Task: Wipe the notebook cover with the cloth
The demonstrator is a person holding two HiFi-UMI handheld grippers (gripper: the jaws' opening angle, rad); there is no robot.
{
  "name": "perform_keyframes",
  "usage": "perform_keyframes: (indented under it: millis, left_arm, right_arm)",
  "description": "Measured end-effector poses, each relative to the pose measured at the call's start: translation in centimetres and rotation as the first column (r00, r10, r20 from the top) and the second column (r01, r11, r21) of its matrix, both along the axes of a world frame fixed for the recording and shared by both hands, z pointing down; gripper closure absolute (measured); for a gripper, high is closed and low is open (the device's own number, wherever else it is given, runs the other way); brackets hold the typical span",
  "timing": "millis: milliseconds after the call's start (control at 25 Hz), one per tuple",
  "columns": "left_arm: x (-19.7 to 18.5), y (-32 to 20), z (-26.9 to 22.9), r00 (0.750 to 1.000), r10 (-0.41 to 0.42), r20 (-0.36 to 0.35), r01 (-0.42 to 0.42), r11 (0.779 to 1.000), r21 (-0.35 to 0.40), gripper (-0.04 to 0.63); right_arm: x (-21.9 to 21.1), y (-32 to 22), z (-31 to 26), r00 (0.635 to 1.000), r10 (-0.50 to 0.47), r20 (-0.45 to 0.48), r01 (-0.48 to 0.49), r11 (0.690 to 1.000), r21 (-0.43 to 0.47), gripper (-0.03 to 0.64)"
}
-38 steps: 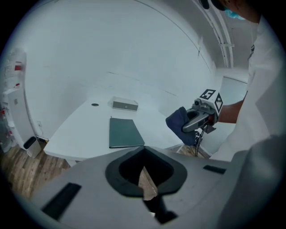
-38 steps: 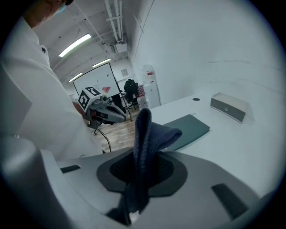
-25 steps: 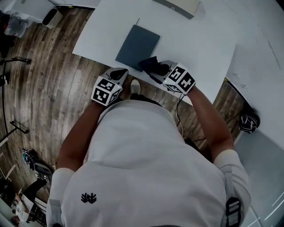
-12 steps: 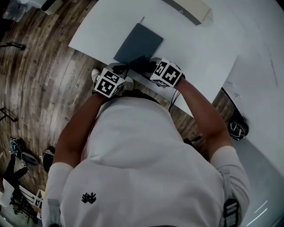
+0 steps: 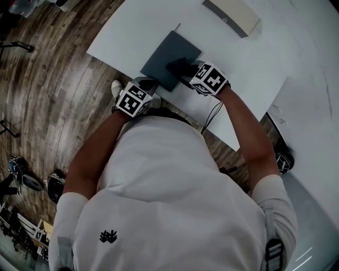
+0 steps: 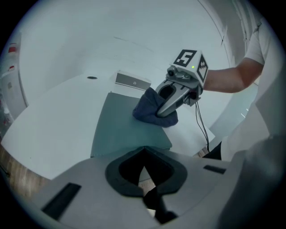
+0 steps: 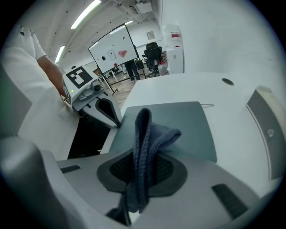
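Observation:
A dark teal notebook (image 5: 168, 55) lies flat on the white table (image 5: 132, 32). My right gripper (image 5: 188, 71) is shut on a dark blue cloth (image 5: 179, 67), which rests on the cover's near right part. In the right gripper view the cloth (image 7: 144, 143) stands folded between the jaws over the notebook (image 7: 178, 123). My left gripper (image 5: 147, 84) sits at the notebook's near corner, jaws together with nothing between them. The left gripper view shows the notebook (image 6: 120, 129), the cloth (image 6: 149, 111) and the right gripper (image 6: 166, 106) beyond my left gripper (image 6: 144, 179).
A flat beige box (image 5: 233, 16) lies at the table's far side, and a round hole (image 6: 91, 78) sits in the tabletop. A cable (image 5: 212, 114) hangs over the near table edge. Wood floor (image 5: 53, 106) lies to the left.
The right gripper has carried the cloth from the notebook's near edge up onto the cover. The left gripper has come in from off the table to the notebook's near corner.

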State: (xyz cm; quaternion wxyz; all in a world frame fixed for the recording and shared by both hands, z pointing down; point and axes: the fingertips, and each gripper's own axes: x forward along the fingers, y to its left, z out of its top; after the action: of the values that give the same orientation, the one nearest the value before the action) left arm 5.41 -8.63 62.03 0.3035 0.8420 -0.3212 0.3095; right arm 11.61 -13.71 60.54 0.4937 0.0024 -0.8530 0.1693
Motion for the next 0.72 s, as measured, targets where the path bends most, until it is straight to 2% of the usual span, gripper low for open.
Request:
perform_keyframes:
  millis: [280, 560, 720]
  left_arm:
    - [0.1, -0.1, -0.1, 0.997, -0.037, -0.069, 0.035, 0.999, -0.026, 0.595]
    - [0.0, -0.1, -0.2, 0.995, -0.03, -0.091, 0.028, 0.999, -0.017, 0.595]
    - [0.2, 0.1, -0.1, 0.994, -0.024, -0.105, 0.023, 1.0, -0.015, 0.595]
  right_arm:
    - [2.3, -5.1, 0.3, 0.998, 0.035, -0.05, -0.032, 0.998, 0.054, 0.556]
    - [4.4, -9.9, 0.4, 0.99, 0.086, -0.116, -0.074, 0.992, 0.105, 0.556]
    - [4.8, -10.8, -0.2, 0.986, 0.101, -0.133, -0.083, 0.987, 0.137, 0.557]
